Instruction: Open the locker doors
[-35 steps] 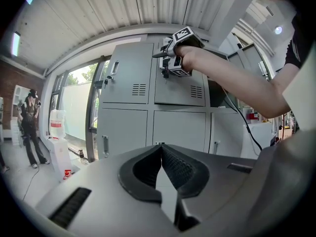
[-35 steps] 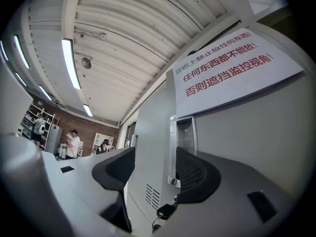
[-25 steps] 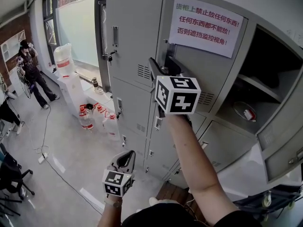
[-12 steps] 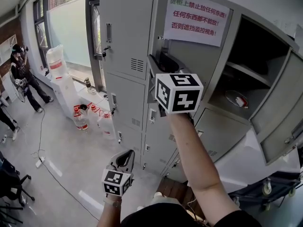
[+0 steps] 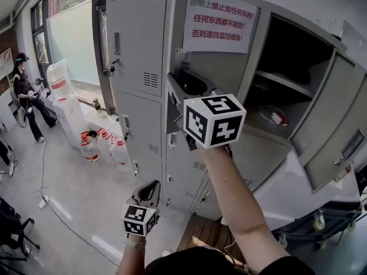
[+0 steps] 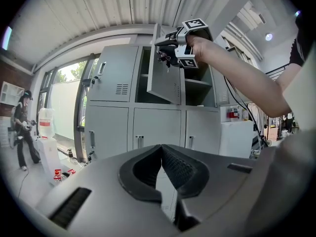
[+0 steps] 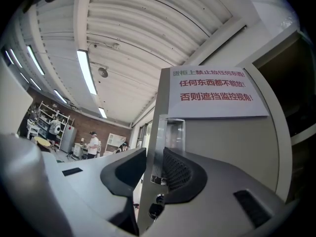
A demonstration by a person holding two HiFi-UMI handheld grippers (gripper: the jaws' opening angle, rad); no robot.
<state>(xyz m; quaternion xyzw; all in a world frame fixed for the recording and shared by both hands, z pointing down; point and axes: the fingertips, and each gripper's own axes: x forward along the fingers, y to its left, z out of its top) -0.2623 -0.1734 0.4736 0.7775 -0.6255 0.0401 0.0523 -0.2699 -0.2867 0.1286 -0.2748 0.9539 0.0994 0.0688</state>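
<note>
right tool (image 7: 154, 157) of ours grips the free edge of the upper locker door (image 5: 229, 67), its jaws having just been closing down narrow onto the metal. that door, bearing a printed notice (image 5: 221, 17), stands partly open in the top row of the grey lockers (image 5: 137, 33), next to an open compartment with a shelf (image 5: 281, 85). we hold the left tool (image 5: 149, 189) low, well apart from the lockers, jaws together on nothing. water bottles (image 5: 103, 145) stand on the floor (image 5: 69, 176) beside the lockers.
</note>
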